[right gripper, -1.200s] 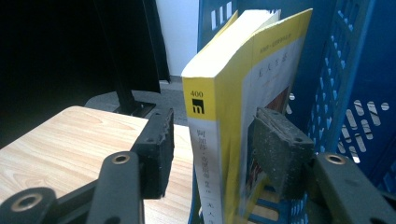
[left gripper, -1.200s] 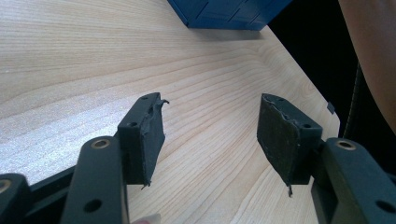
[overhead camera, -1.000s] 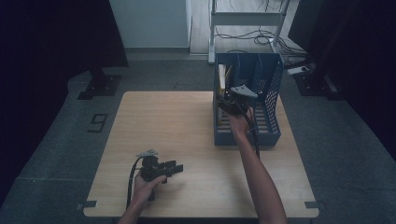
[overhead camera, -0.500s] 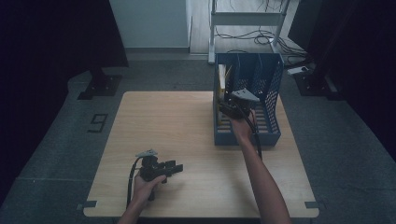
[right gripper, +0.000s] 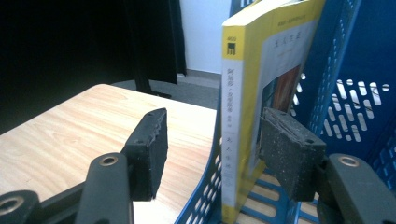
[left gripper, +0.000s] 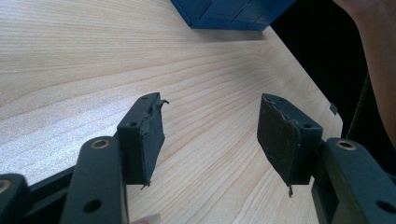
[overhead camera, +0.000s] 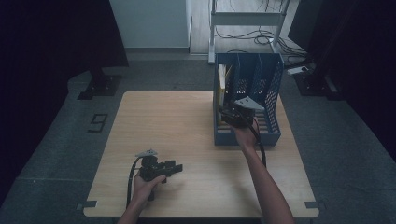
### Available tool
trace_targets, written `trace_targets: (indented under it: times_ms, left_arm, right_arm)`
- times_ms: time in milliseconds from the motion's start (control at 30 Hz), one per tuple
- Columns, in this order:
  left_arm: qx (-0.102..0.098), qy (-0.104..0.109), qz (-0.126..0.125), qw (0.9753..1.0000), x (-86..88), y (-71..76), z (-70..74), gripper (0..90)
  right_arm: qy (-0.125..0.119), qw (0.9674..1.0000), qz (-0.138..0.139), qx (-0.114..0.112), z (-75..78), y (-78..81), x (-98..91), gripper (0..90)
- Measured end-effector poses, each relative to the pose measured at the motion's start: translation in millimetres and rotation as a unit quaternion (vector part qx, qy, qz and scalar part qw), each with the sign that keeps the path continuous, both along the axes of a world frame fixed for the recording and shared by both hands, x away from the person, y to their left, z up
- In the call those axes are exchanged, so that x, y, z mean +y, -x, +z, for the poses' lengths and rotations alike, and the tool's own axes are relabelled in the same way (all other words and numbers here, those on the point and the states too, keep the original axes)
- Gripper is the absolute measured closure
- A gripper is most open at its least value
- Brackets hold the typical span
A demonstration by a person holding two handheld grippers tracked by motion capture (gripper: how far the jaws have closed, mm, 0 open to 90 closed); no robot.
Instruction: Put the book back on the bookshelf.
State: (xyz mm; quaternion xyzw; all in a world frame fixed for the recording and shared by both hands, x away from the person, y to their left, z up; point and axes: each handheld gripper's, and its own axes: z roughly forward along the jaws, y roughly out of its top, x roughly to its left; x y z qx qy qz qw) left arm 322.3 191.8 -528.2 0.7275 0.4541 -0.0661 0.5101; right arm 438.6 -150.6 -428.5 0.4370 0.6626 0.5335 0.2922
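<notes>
Yellow book (right gripper: 243,107) stands upright in the leftmost compartment of the blue file rack (right gripper: 345,93), spine facing the camera in the right gripper view, top edge tilted slightly toward the rack's inner divider; in the high view the book (overhead camera: 222,84) shows as a pale sliver against the rack's (overhead camera: 271,135) left wall.

Right gripper (right gripper: 215,144) straddles the book and the rack's low left wall; jaws parted, one pad outside the rack over the table, the other inside the compartment at the book's cover; whether that inner pad touches the cover I cannot tell; the outer pad stands clear of it; nothing clamped. In the high view the right gripper (overhead camera: 231,115) sits at the rack's front left.

Left gripper (left gripper: 210,135) lies low over the wooden table (left gripper: 93,56), jaws wide apart with nothing between them; in the high view it (overhead camera: 173,169) rests near the table's (overhead camera: 163,116) front edge, well apart from the rack.
</notes>
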Motion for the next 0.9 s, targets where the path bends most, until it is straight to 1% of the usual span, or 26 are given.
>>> trace_targets:
  times_ms: [167,333,467,600,667,800,900]
  left_arm:
    - [0.000,0.000,0.001,1.0000,0.2,0.1,-0.2,40.6]
    - [0.000,-0.002,0.001,1.0000,0.0,0.1,-0.3,40.5]
    - [-0.001,-0.003,0.000,1.0000,-0.1,0.1,-0.6,40.5]
    - [-0.001,-0.003,0.000,1.0000,-0.4,0.3,-0.8,40.5]
    - [-0.002,-0.004,0.000,1.0000,-0.3,0.4,-0.7,40.5]
    - [-0.001,-0.003,0.002,1.0000,0.1,0.5,-0.8,40.5]
    - [-0.002,-0.004,0.002,1.0000,0.5,0.3,-1.1,40.4]
  right_arm:
    - [0.004,0.9999,0.010,-0.002,-3.6,13.2,-3.0,41.5]
    - [0.000,0.9998,0.021,0.000,-9.3,26.2,-7.2,41.5]
    - [-0.004,0.9995,0.031,0.000,-14.0,41.0,-11.0,41.5]
    - [-0.001,0.9994,0.035,-0.003,-21.5,56.3,-13.4,41.6]
    - [0.001,0.9992,0.040,0.004,-26.2,62.0,-14.5,41.4]
    - [-0.002,0.9989,0.046,0.010,-35.8,73.3,-16.9,41.5]
    - [0.001,0.9987,0.050,0.015,-44.5,82.0,-18.2,41.5]
